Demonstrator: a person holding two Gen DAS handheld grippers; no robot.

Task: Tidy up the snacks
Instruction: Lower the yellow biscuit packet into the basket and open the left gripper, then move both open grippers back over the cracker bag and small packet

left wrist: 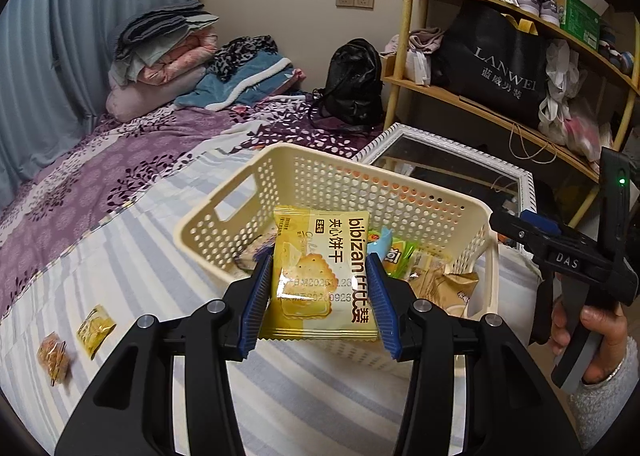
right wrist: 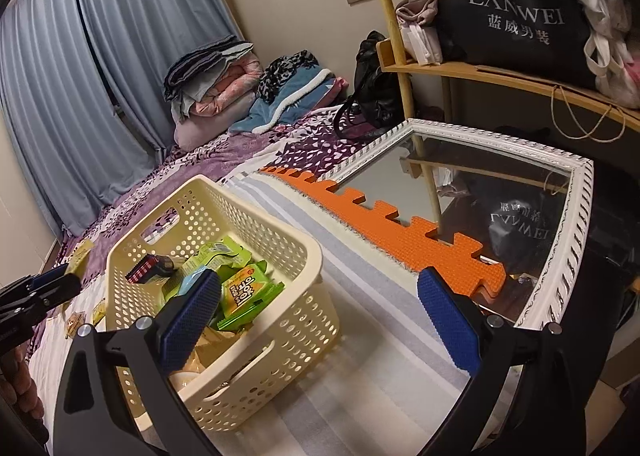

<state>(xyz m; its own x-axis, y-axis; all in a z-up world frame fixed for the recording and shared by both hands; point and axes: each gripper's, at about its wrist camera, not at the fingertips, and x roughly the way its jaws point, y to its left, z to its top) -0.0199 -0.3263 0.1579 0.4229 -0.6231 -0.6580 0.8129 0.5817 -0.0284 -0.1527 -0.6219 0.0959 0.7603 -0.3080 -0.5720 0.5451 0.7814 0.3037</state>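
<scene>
My left gripper (left wrist: 318, 296) is shut on a yellow bibizan cracker packet (left wrist: 322, 272) and holds it upright at the near rim of a cream perforated basket (left wrist: 320, 168) on the bed. The basket (right wrist: 256, 228) holds several snack packets, among them a green one (right wrist: 244, 292) and a brown one (left wrist: 444, 288). My right gripper (right wrist: 320, 312) is open and empty, to the right of the basket above the striped sheet; it also shows in the left wrist view (left wrist: 520, 228). Two small snack packets, yellow (left wrist: 95, 330) and orange (left wrist: 53, 358), lie on the sheet at the left.
A white-framed mirror (right wrist: 576, 224) and an orange foam mat (right wrist: 400, 232) lie right of the basket. A wooden shelf (left wrist: 480, 108) with a black bag stands behind. Folded blankets (left wrist: 168, 52) and a black backpack (left wrist: 354, 82) sit at the bed's far end.
</scene>
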